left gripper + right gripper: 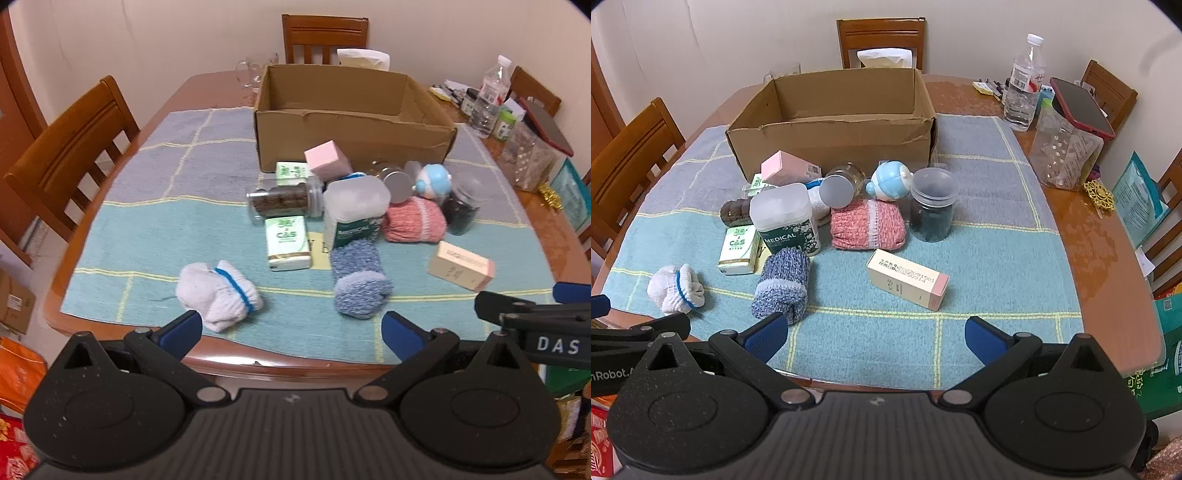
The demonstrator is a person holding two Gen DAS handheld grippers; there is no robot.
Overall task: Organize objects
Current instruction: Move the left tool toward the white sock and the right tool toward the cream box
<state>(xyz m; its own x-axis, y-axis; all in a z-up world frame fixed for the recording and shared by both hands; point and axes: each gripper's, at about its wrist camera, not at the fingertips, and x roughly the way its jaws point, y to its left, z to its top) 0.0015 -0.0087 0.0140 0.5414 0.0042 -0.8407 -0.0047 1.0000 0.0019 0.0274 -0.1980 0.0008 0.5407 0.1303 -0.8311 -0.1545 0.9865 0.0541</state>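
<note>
An open cardboard box (354, 125) (831, 140) stands at the back of the mat. In front of it lie a white sock roll (218, 295) (676, 288), a blue sock roll (358, 280) (783, 282), a pink sock roll (413, 219) (868, 225), a C&S tissue pack (288, 242) (738, 249), a Medical tub (354, 210) (785, 218), a cream and pink carton (461, 269) (908, 282), jars and a blue-white toy (432, 181) (890, 179). My left gripper (291, 328) hangs open above the mat's near edge, between the white and blue rolls. My right gripper (875, 338) is open, near the blue roll.
Wooden chairs (74, 147) (882, 40) ring the table. On the right side stand a water bottle (1023, 81), a clear container with a red-cased phone (1078, 107) on it, pens and packets. Glass cups (255, 70) sit behind the box.
</note>
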